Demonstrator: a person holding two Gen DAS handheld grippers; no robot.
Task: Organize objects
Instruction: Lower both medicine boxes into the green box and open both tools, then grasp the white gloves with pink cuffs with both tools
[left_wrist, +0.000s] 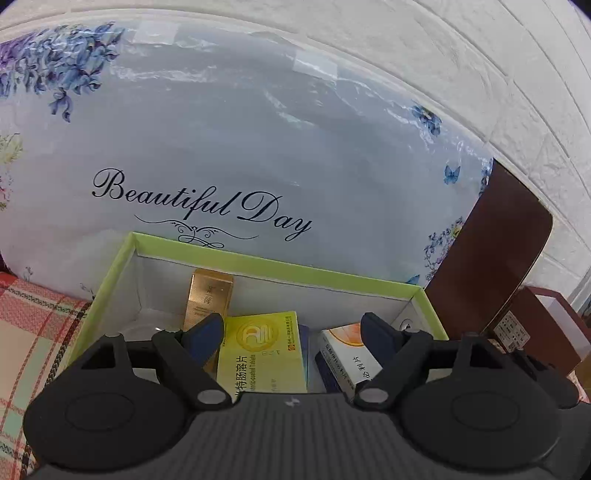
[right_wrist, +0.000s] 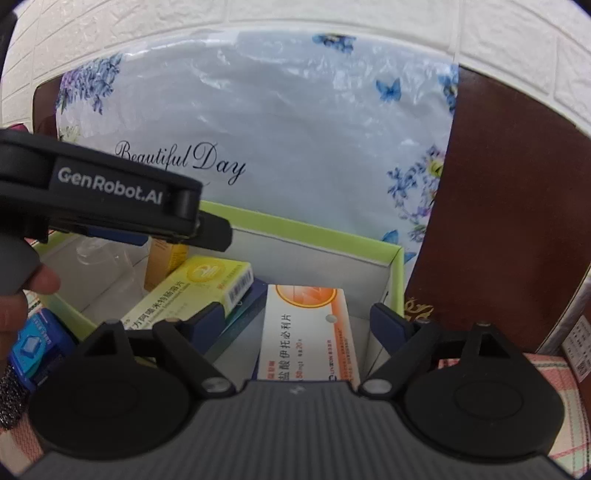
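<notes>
The tray (left_wrist: 258, 264) looks like cardboard, its rim matt lime green and its inner walls plain white paper. Inside, the gold box (left_wrist: 207, 299) has a shiny metallic foil face, while the yellow carton (left_wrist: 262, 350) and the orange-and-white carton (right_wrist: 306, 332) are smooth printed card with a slight sheen. Behind stands a floral panel (left_wrist: 240, 140) under wrinkled, glossy clear film that catches the light. The wall (left_wrist: 480, 55) is white with a rough embossed brick texture. The brown board (right_wrist: 509, 221) is smooth and matt. The tablecloth (left_wrist: 29, 332) is woven checked cloth. Both grippers (left_wrist: 291, 332) (right_wrist: 297, 319) are matt black plastic with ribbed grey bodies.
</notes>
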